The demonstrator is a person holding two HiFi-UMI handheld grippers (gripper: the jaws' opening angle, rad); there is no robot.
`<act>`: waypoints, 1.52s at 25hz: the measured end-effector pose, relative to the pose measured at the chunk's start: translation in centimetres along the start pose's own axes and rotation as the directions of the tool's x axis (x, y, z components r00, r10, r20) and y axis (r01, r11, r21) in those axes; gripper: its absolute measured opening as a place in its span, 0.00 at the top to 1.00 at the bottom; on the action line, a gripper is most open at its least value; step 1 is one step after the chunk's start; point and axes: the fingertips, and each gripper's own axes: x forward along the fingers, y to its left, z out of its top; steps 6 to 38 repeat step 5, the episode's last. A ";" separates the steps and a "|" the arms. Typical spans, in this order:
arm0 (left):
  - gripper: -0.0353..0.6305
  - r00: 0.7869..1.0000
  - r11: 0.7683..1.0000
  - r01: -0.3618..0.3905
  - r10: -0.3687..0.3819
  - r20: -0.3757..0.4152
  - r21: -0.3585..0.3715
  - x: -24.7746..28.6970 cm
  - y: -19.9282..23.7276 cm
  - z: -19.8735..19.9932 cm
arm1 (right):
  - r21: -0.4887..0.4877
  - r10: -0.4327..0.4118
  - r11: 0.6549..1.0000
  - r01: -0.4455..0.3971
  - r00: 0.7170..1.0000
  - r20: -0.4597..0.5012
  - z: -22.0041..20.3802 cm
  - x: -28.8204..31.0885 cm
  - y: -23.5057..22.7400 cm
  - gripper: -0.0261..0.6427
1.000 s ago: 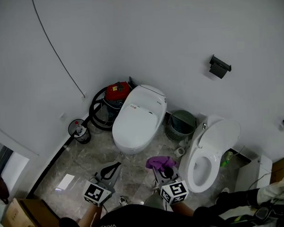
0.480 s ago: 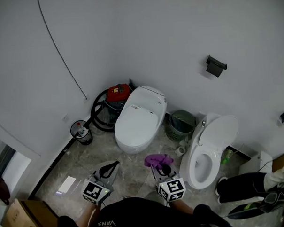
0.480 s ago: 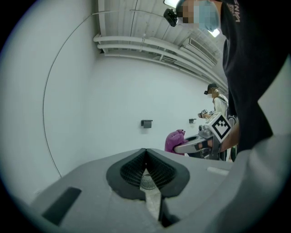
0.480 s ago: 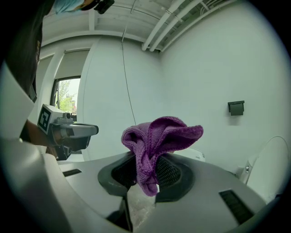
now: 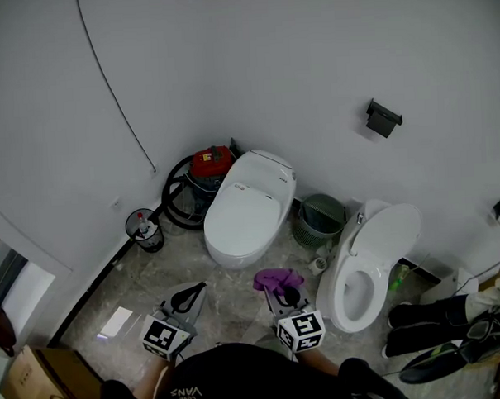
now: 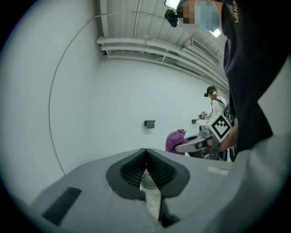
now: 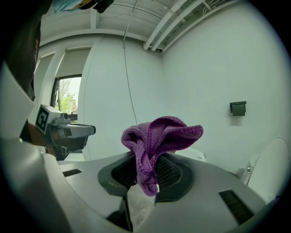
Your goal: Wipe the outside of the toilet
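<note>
Right gripper clamped on the purple cloth — cloth bunched, sticking out past the tips; left gripper jaws pressed together, nothing between; both near side, over the marble floor; closed toilet beyond them at the far wall; open-lid toilet just right of the cloth.

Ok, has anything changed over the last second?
Hardly. Nothing was grabbed or released: the right claw stays shut on the purple cloth, the left claw stays shut and empty, and both hang short of the closed toilet. Only the bystander's legs at the right edge shifted.
</note>
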 end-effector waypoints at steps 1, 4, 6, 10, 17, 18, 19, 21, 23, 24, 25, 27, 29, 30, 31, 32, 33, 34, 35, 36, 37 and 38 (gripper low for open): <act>0.93 1.000 1.000 -0.001 0.001 0.006 0.006 0.1 0.1 0.0 | -0.001 0.000 1.000 0.000 1.000 -0.001 0.0 0.1 -0.1 0.81; 0.93 1.000 1.000 0.002 -0.002 0.013 0.015 0.2 0.2 -0.2 | -0.003 -0.002 1.000 0.002 1.000 -0.004 -0.1 0.3 -0.2 0.81; 0.93 1.000 1.000 0.003 -0.004 0.014 0.018 0.1 0.2 -0.2 | -0.003 -0.003 1.000 0.003 1.000 -0.004 -0.2 0.3 -0.2 0.81; 0.93 1.000 1.000 0.003 -0.004 0.014 0.018 0.1 0.2 -0.2 | -0.003 -0.003 1.000 0.003 1.000 -0.004 -0.2 0.3 -0.2 0.81; 0.93 1.000 1.000 0.003 -0.004 0.014 0.018 0.1 0.2 -0.2 | -0.003 -0.003 1.000 0.003 1.000 -0.004 -0.2 0.3 -0.2 0.81; 0.93 1.000 1.000 0.003 -0.004 0.014 0.018 0.1 0.2 -0.2 | -0.003 -0.003 1.000 0.003 1.000 -0.004 -0.2 0.3 -0.2 0.81; 0.93 1.000 1.000 0.003 -0.004 0.014 0.018 0.1 0.2 -0.2 | -0.003 -0.003 1.000 0.003 1.000 -0.004 -0.2 0.3 -0.2 0.81; 0.93 1.000 1.000 0.003 -0.004 0.014 0.018 0.1 0.2 -0.2 | -0.003 -0.003 1.000 0.003 1.000 -0.004 -0.2 0.3 -0.2 0.81; 0.93 1.000 1.000 0.003 -0.004 0.014 0.018 0.1 0.2 -0.2 | -0.003 -0.003 1.000 0.003 1.000 -0.004 -0.2 0.3 -0.2 0.81; 0.93 1.000 1.000 0.003 -0.004 0.014 0.018 0.1 0.2 -0.2 | -0.003 -0.003 1.000 0.003 1.000 -0.004 -0.2 0.3 -0.2 0.81; 0.93 1.000 1.000 0.003 -0.004 0.014 0.018 0.1 0.2 -0.2 | -0.003 -0.003 1.000 0.003 1.000 -0.004 -0.2 0.3 -0.2 0.81; 0.93 1.000 1.000 0.003 -0.004 0.014 0.018 0.1 0.2 -0.2 | -0.003 -0.003 1.000 0.003 1.000 -0.004 -0.2 0.3 -0.2 0.81; 0.93 1.000 1.000 0.003 -0.004 0.014 0.018 0.1 0.2 -0.2 | -0.003 -0.003 1.000 0.003 1.000 -0.004 -0.2 0.3 -0.2 0.81; 0.93 1.000 1.000 0.003 -0.004 0.014 0.018 0.1 0.2 -0.2 | -0.003 -0.003 1.000 0.003 1.000 -0.004 -0.2 0.3 -0.2 0.81; 0.93 1.000 1.000 0.003 -0.004 0.014 0.018 0.1 0.2 -0.2 | -0.003 -0.003 1.000 0.003 1.000 -0.004 -0.2 0.3 -0.2 0.81; 0.93 1.000 1.000 0.003 -0.004 0.014 0.018 0.1 0.2 -0.2 | -0.003 -0.003 1.000 0.003 1.000 -0.004 -0.2 0.3 -0.2 0.81; 0.93 1.000 1.000 0.003 -0.004 0.014 0.018 0.1 0.2 -0.2 | -0.003 -0.003 1.000 0.003 1.000 -0.004 -0.2 0.3 -0.2 0.81; 0.93 1.000 1.000 0.003 -0.004 0.014 0.018 0.1 0.2 -0.2 | -0.003 -0.003 1.000 0.003 1.000 -0.004 -0.2 0.3 -0.2 0.81; 0.93 1.000 1.000 0.003 -0.004 0.014 0.018 0.1 0.2 -0.2 | -0.003 -0.003 1.000 0.003 1.000 -0.004 -0.2 0.3 -0.2 0.81; 0.93 1.000 1.000 0.003 -0.004 0.014 0.018 0.1 0.2 -0.2 | -0.003 -0.003 1.000 0.003 1.000 -0.004 -0.2 0.3 -0.2 0.81; 0.93 1.000 1.000 0.003 -0.004 0.014 0.018 0.1 0.2 -0.2 | -0.003 -0.003 1.000 0.003 1.000 -0.004 -0.2 0.3 -0.2 0.81; 0.93 1.000 1.000 0.003 -0.004 0.014 0.018 0.1 0.2 -0.2 | -0.003 -0.003 1.000 0.003 1.000 -0.004 -0.2 0.3 -0.2 0.81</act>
